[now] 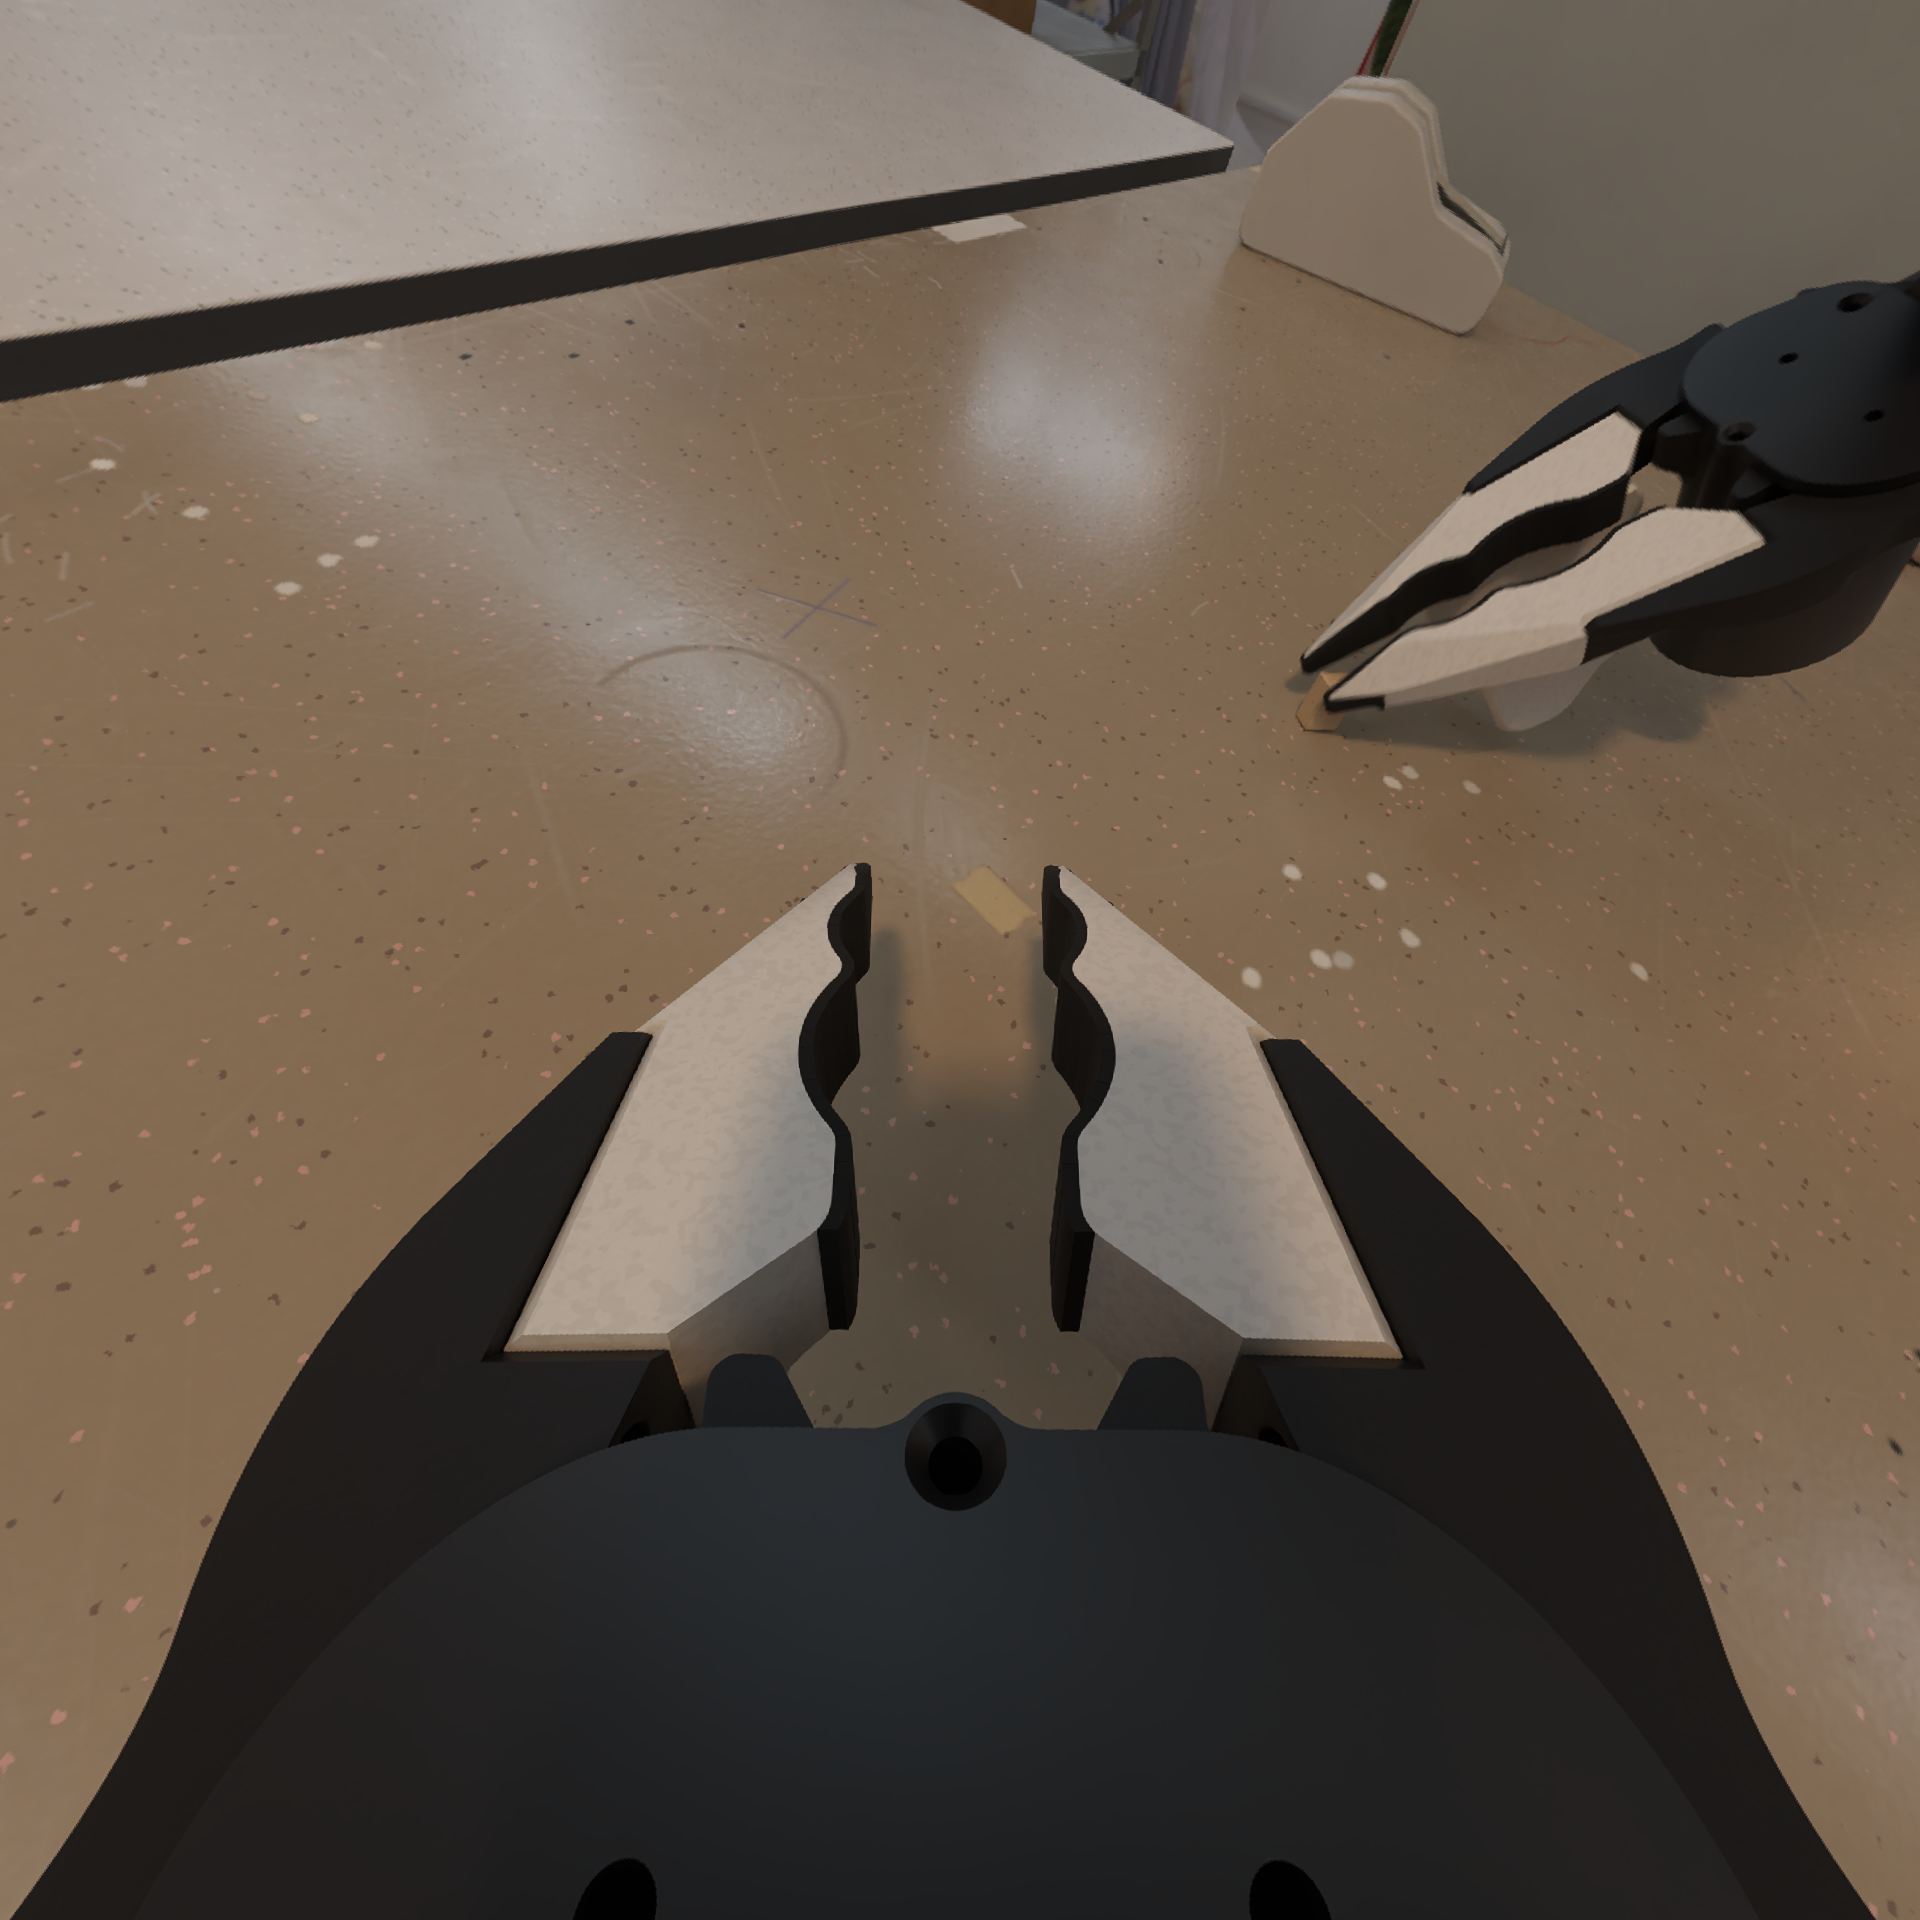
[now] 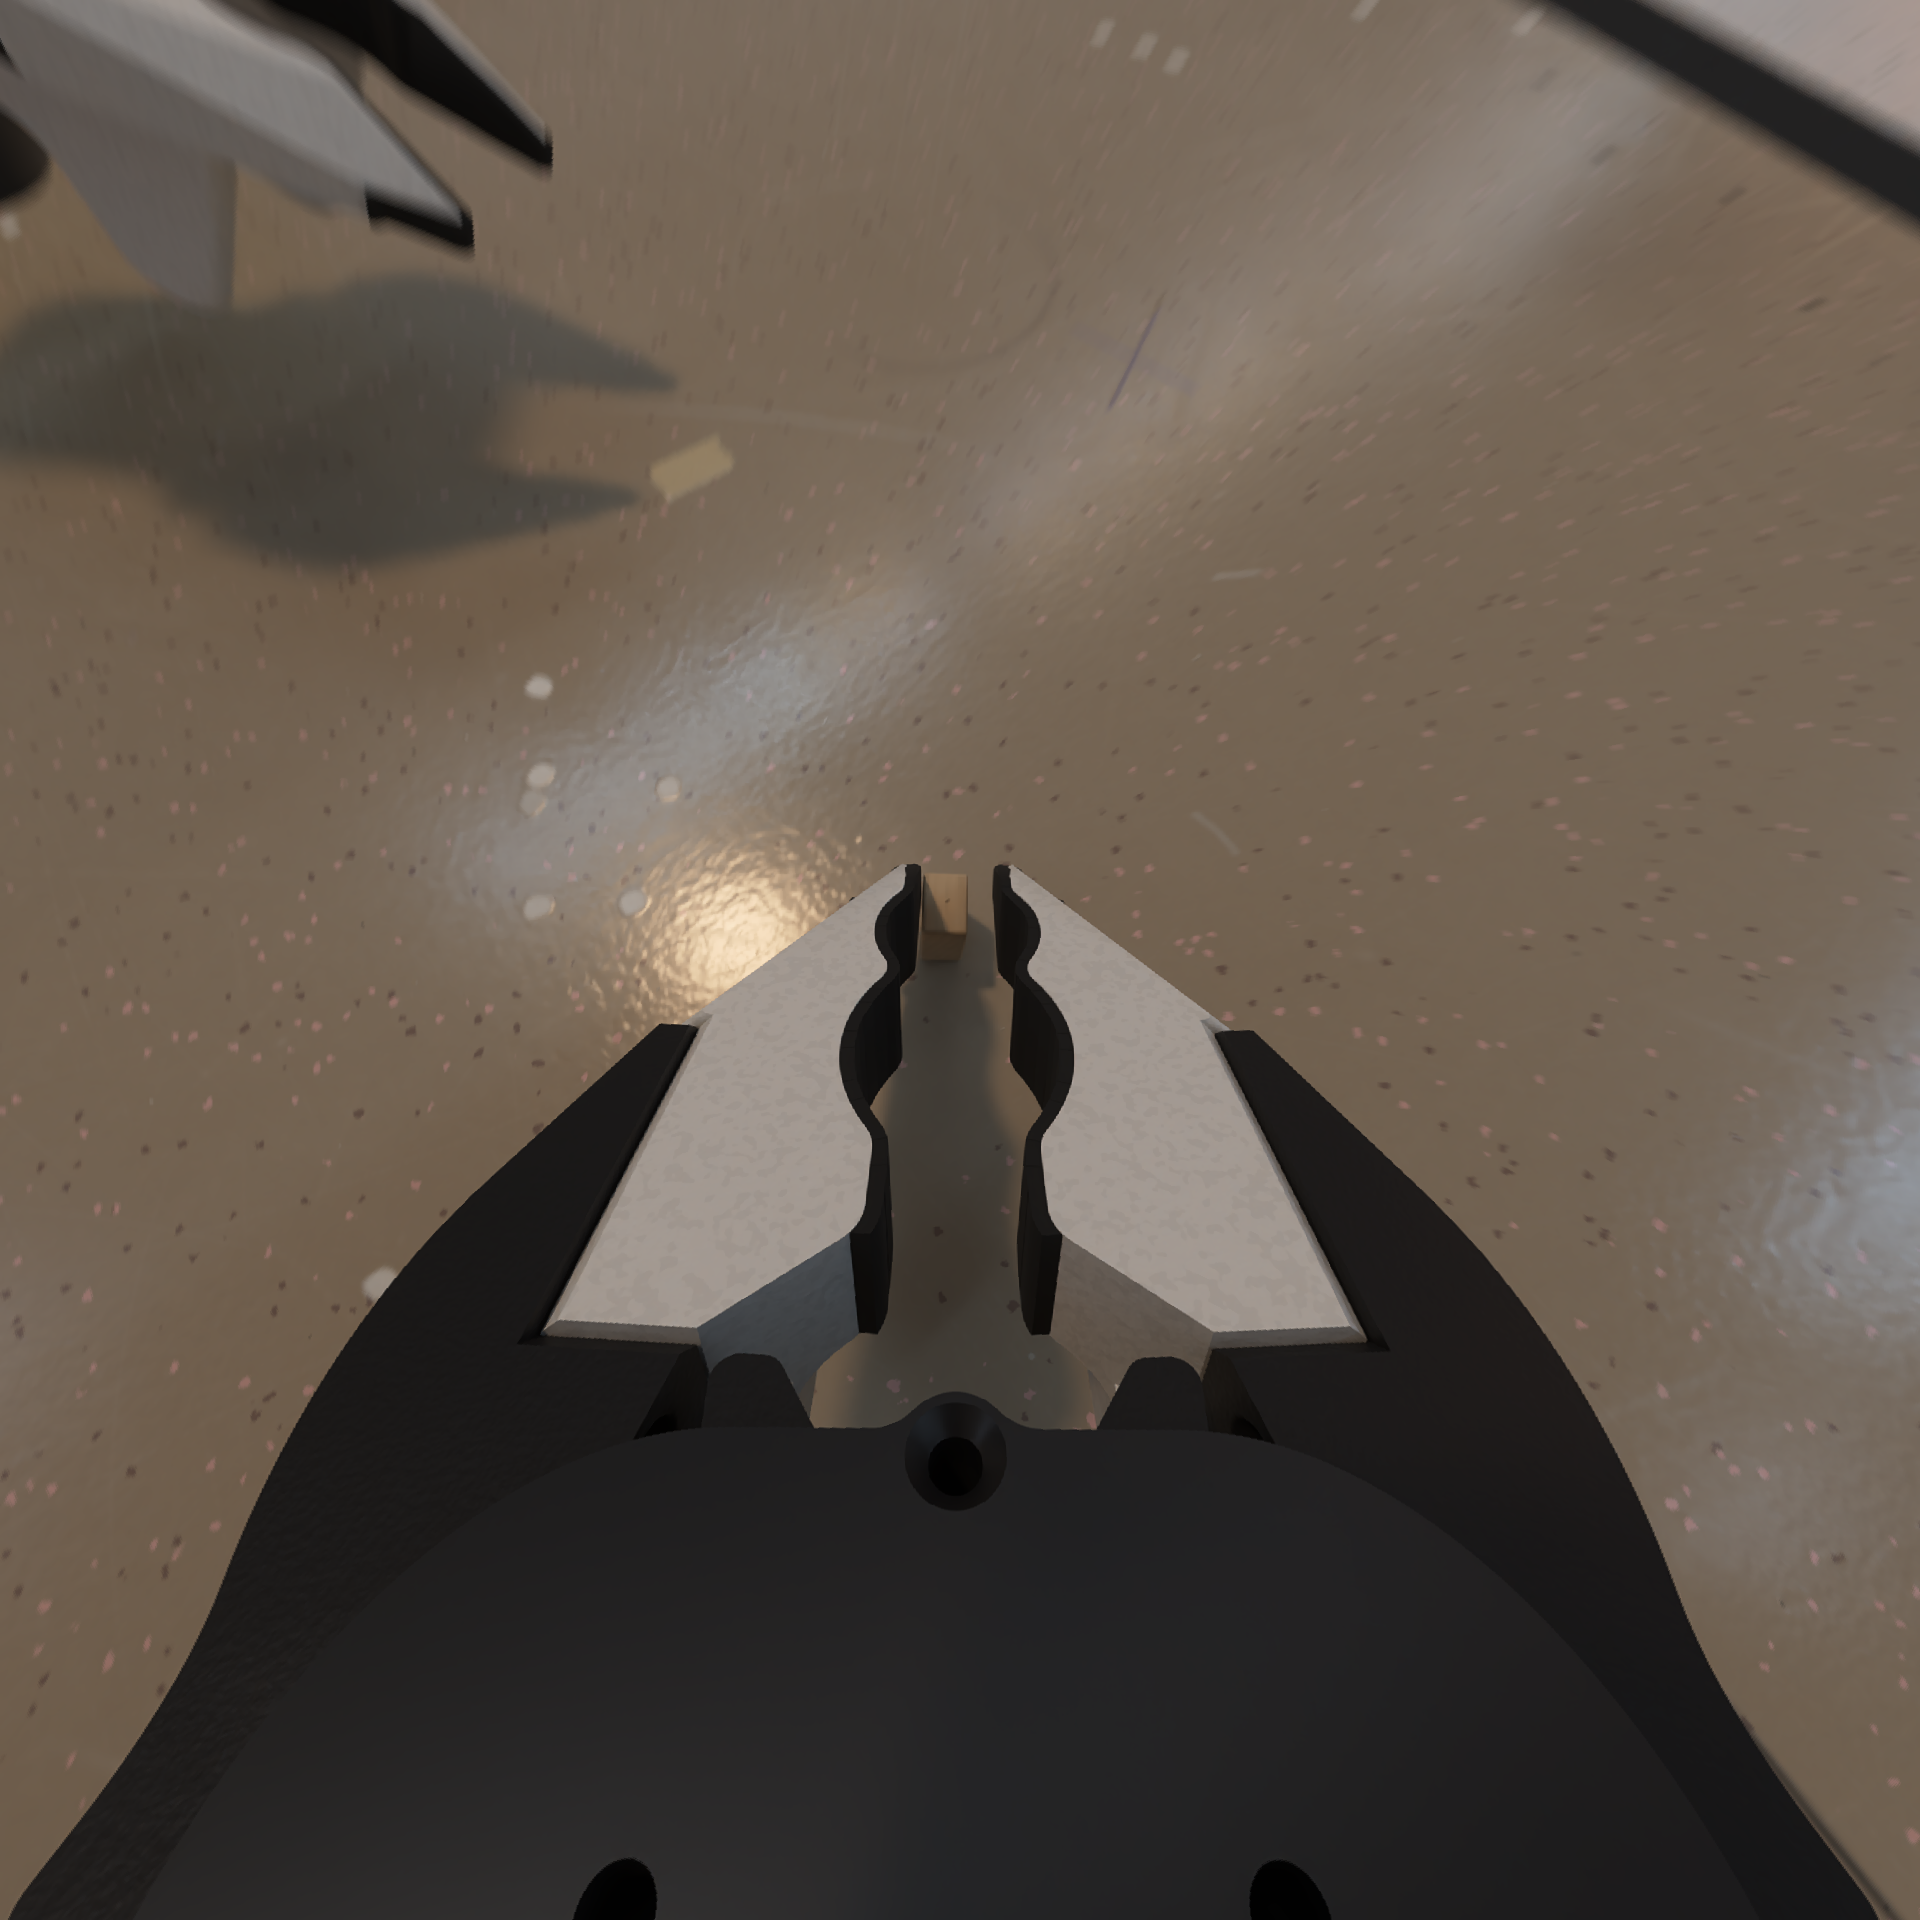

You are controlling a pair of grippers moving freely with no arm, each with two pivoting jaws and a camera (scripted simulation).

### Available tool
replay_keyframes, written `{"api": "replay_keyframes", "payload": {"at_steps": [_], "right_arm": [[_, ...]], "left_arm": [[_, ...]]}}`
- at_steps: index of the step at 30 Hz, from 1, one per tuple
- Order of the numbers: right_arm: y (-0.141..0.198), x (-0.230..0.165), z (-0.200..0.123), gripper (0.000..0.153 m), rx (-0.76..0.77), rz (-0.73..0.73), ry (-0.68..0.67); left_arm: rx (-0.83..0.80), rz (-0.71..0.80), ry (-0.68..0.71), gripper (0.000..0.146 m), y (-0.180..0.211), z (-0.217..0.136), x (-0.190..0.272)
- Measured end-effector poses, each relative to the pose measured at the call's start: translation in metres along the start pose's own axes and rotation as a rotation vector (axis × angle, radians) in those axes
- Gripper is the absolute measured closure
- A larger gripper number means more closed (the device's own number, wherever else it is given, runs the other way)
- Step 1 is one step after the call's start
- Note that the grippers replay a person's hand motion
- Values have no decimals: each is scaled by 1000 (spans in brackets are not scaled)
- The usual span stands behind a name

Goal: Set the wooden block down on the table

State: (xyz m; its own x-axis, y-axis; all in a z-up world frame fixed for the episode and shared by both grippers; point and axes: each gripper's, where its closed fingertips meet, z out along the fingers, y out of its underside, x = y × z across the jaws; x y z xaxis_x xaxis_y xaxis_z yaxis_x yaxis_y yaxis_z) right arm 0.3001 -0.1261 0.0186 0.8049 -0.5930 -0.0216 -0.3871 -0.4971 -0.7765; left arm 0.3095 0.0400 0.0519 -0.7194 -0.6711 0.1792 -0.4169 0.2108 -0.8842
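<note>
- Wooden block [image 2: 945, 916] stands small and pale between the fingertips of my right gripper [image 2: 958, 896], touching the left pad, with a sliver of gap on the right side.
- From my left gripper's view the block [image 1: 1315, 715] seems to rest on the speckled brown table [image 1: 727, 520] — so I judge the set-down nearly done, only letting go and backing off remain.
- My right gripper is narrow; whether it grips or has just loosened, I cannot tell.
- It leans low and forward, tips at the surface.
- My left gripper [image 1: 956, 883] hovers apart — moderately spread, holding nothing, a bit of tan tape [image 1: 989, 900] beyond its tips.
</note>
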Motion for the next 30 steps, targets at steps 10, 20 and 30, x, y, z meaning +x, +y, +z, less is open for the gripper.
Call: {"api": "replay_keyframes", "payload": {"at_steps": [10,20,30], "right_arm": [[-34,29,-49,129,434,230,18],[-42,34,-64,127,551,238,19],[-43,39,-87,124,690,320,-20]], "left_arm": [[-47,-6,-12,113,5,5,-2],[-73,15,-46,114,9,7,-4],[-92,41,-87,114,11,9,-6]]}}
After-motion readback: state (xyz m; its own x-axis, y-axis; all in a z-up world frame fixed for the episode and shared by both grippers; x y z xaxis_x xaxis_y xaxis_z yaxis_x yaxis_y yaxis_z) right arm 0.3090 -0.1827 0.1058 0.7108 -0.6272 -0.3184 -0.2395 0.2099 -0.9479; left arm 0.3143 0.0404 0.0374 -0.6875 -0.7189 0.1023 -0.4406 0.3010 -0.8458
